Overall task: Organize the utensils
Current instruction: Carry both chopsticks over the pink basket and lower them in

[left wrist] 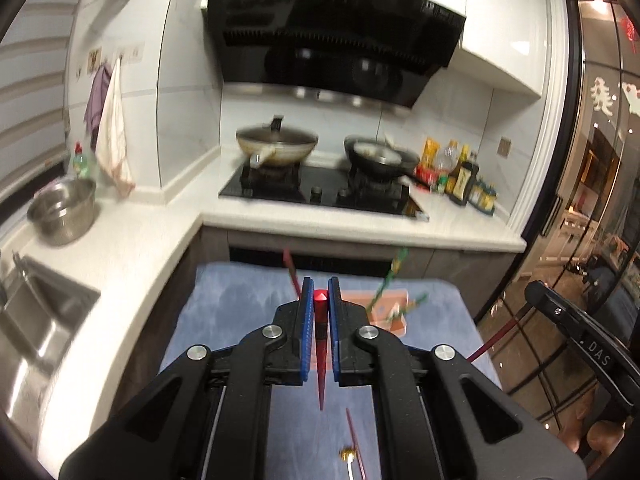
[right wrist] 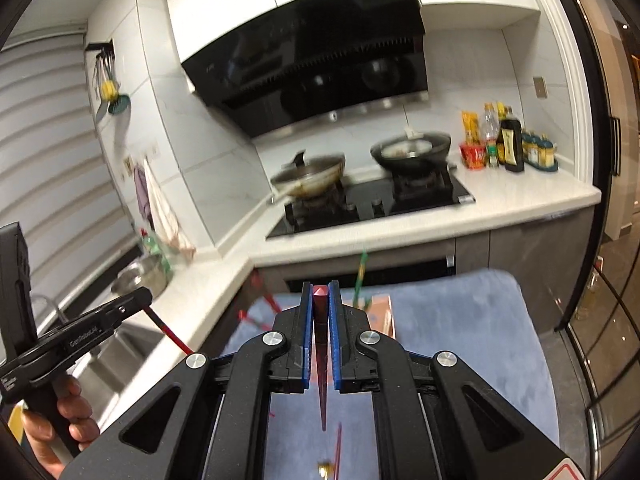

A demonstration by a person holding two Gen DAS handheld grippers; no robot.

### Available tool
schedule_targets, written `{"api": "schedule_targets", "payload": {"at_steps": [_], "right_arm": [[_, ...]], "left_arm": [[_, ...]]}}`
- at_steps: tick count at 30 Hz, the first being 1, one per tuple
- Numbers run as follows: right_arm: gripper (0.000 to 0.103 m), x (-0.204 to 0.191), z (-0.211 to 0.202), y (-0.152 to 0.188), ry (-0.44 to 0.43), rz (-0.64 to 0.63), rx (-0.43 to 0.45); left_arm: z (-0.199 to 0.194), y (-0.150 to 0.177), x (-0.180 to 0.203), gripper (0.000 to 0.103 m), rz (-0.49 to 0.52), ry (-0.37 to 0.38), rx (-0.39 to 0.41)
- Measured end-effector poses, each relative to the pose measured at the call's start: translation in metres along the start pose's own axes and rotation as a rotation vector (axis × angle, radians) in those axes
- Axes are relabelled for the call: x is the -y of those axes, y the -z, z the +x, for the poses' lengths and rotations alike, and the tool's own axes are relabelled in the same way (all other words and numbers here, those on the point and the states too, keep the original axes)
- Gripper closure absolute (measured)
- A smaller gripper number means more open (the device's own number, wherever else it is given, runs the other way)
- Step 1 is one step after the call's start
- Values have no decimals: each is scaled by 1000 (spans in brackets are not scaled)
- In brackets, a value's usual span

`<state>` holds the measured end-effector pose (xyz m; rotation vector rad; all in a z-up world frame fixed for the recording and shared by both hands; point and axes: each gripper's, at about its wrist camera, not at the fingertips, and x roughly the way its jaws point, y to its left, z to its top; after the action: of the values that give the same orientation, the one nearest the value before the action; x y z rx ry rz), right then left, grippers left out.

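Note:
My left gripper (left wrist: 320, 286) is shut on a red chopstick (left wrist: 321, 360), held upright between the blue pads with its thin tip pointing down. In the same way my right gripper (right wrist: 319, 288) is shut on another red chopstick (right wrist: 322, 380). Both hang above a blue cloth (left wrist: 240, 292) on a small table. A pinkish box (left wrist: 390, 310) rests on the cloth, with green chopsticks (left wrist: 386, 284) sticking up from it. A further red chopstick (left wrist: 356, 440) lies on the cloth below. The right gripper (left wrist: 534, 286) shows at the left wrist view's right edge, the left gripper (right wrist: 146, 294) at the right wrist view's left.
Beyond the table a white L-shaped counter (left wrist: 360, 224) carries a black hob (left wrist: 320, 188) with two pans, and bottles (left wrist: 464, 176) to the right. A steel pot (left wrist: 64, 208) and a sink (left wrist: 32, 320) lie left. A glass door (left wrist: 592, 200) stands right.

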<state>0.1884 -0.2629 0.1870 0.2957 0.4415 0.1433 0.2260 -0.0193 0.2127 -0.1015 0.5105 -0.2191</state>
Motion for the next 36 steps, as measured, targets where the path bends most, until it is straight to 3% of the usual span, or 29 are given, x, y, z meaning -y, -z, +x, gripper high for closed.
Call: {"api": "schedule_targets", "payload": {"at_steps": [8, 14, 26, 36], "right_arm": [[96, -14, 38, -63, -2, -14, 76], [96, -11, 80, -81, 14, -6, 75], [96, 7, 155, -50, 45, 4, -47], [95, 23, 181, -23, 79, 21, -131]], "left_arm": [[18, -64, 10, 96, -13, 19, 114], [49, -82, 15, 96, 2, 4, 149], [126, -50, 6, 96, -19, -20, 31], [151, -27, 3, 96, -4, -52, -39]]}}
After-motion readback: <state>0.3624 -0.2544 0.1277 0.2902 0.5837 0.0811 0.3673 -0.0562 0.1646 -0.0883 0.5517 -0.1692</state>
